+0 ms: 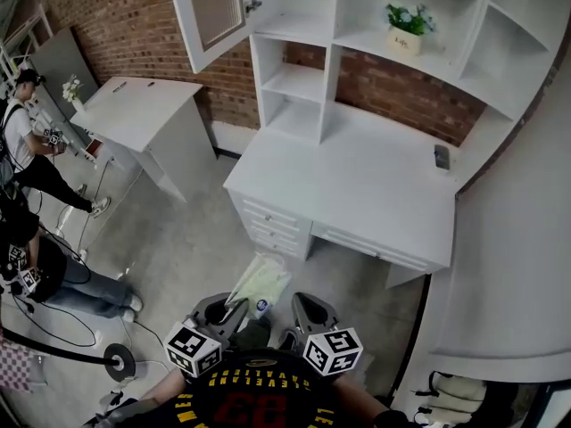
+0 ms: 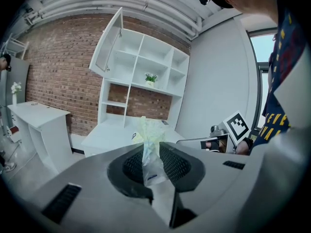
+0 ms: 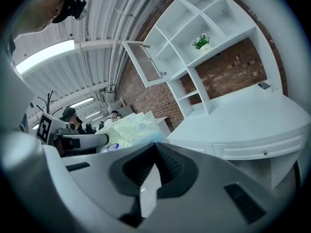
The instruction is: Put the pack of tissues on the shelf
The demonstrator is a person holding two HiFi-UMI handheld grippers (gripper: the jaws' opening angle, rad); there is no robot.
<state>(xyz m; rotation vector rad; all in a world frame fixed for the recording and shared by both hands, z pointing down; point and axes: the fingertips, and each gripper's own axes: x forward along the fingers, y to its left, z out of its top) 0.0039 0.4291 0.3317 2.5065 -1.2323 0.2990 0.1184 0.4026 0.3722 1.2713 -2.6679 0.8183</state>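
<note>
The pack of tissues (image 1: 259,283), pale green in a clear wrapper, hangs forward from my left gripper (image 1: 239,308), low in the head view above the grey floor. In the left gripper view the jaws are shut on the wrapper's end, with the pack (image 2: 149,135) sticking up past the gripper (image 2: 151,147). My right gripper (image 1: 300,303) is beside it on the right, pads meeting at the tips with nothing between them (image 3: 155,145). It sees the pack (image 3: 129,129) to its left. The white shelf unit (image 1: 294,83) rises from a desk (image 1: 357,185) ahead.
A potted plant (image 1: 408,29) stands on an upper shelf. A cabinet door (image 1: 210,12) hangs open at upper left. A small dark object (image 1: 442,157) lies on the desk's right end. A second white desk (image 1: 134,110), people (image 1: 27,141) and a floor cable (image 1: 80,341) are left.
</note>
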